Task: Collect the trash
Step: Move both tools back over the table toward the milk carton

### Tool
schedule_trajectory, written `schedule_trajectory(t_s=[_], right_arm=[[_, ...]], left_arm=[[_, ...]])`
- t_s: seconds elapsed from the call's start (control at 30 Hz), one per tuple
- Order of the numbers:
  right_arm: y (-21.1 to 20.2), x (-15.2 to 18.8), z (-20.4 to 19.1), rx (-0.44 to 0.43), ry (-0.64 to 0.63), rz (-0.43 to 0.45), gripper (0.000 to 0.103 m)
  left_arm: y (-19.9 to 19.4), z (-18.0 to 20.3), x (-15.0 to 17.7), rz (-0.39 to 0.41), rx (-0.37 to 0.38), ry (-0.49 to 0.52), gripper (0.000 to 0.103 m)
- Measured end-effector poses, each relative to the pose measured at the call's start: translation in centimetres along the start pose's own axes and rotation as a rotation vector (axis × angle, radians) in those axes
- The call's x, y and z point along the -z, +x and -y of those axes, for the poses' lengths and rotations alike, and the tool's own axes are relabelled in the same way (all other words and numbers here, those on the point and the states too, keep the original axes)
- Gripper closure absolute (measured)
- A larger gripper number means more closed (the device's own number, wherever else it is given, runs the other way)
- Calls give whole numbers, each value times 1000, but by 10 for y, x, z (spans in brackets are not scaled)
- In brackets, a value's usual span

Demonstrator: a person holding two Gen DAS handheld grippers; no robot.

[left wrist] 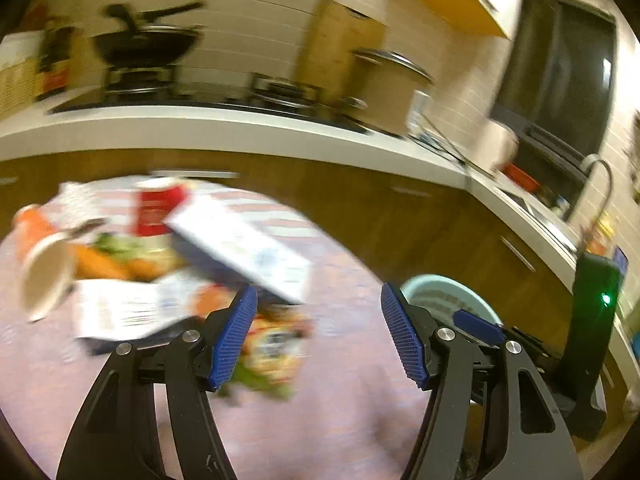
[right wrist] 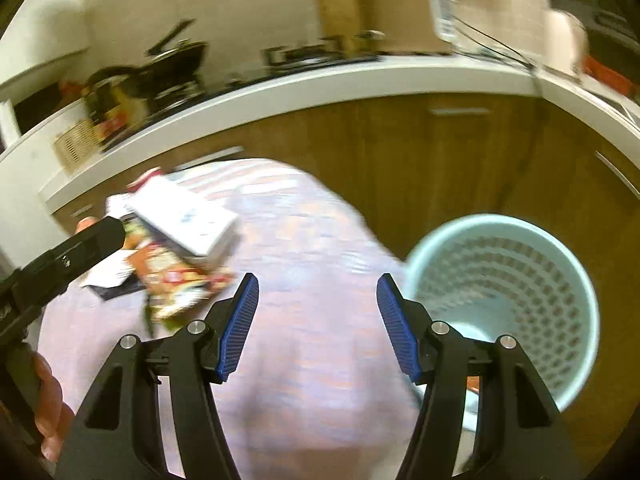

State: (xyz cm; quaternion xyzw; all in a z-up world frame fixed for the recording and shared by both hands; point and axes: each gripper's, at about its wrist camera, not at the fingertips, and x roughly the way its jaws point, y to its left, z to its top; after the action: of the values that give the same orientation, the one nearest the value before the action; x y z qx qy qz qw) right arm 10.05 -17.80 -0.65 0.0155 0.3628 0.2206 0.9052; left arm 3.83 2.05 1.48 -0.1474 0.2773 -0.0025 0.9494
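A heap of trash lies on a round table with a pink cloth (left wrist: 344, 400): a white carton (left wrist: 244, 248), a red can (left wrist: 154, 210), a tipped paper cup (left wrist: 46, 276), a flat white box (left wrist: 120, 308) and a colourful snack wrapper (left wrist: 272, 344). My left gripper (left wrist: 318, 334) is open, its left finger just over the wrapper. My right gripper (right wrist: 318, 328) is open and empty over bare cloth (right wrist: 312, 360). The carton (right wrist: 186, 220) and wrapper (right wrist: 172, 280) lie to its left. A pale blue mesh waste basket (right wrist: 512, 304) stands to its right, below the table's edge.
A kitchen counter (left wrist: 240, 128) with a wok, a pot and a stove runs behind the table, with wooden cabinets (right wrist: 440, 168) under it. A sink tap (left wrist: 600, 184) stands at the right. The basket (left wrist: 448, 300) peeks out behind my left gripper's right finger. Both views are blurred.
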Motion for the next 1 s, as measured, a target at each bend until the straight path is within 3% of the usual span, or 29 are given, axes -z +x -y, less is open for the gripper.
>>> schedule_trajectory(t_s=[0.23,0.4,0.53,0.63,0.73,1.0], right_arm=[[29,9,-67,-73,-63,-26,45],[45,13,-87,-82,-66,-58,45],[59,20,-91,-52,-81,-84,45],[58,20,-89,-55,-81,-77,45],[59,20,-82,-63,-52,-84,45],[58,19,-70,-95,3,-78,45]], left_arm=[[-34,-89,4,30,-171,-125,40],[-31,-130,10,-11,-203,-182,40],[-10,-147,12,-84,-153,-197,40],[1,-145,15,-120,-76,-196,40],[4,-136,19,-144,15,-188,39],[-7,-101,48,-270,168,-131,39]])
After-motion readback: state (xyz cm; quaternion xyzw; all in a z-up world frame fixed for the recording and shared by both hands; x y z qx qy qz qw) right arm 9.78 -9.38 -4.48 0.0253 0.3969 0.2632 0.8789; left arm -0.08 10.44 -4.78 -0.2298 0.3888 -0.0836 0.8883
